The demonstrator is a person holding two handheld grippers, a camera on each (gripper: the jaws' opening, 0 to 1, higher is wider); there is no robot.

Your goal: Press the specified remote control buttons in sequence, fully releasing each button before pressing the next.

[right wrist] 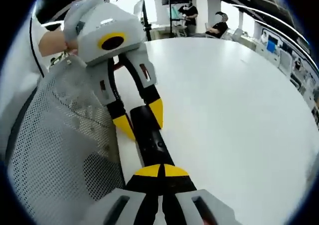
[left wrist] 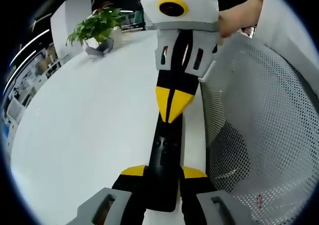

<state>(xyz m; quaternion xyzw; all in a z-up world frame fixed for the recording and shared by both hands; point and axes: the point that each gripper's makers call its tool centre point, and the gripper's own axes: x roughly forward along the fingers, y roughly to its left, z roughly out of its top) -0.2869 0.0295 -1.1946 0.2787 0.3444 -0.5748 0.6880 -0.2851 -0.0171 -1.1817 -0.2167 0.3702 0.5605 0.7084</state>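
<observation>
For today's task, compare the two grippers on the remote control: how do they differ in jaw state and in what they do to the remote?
The left gripper has its jaws spread around one end of the black remote control, gripping its sides. The right gripper has its jaws closed together, tips meeting on the remote's top face, apparently pressing it. Both have yellow-tipped black jaws and work over the white table.

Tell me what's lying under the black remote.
The remote rests on the white table, beside a white mesh chair back. The left gripper clamps its near end; the right gripper's closed tips cover its far end. Its underside is hidden.
</observation>
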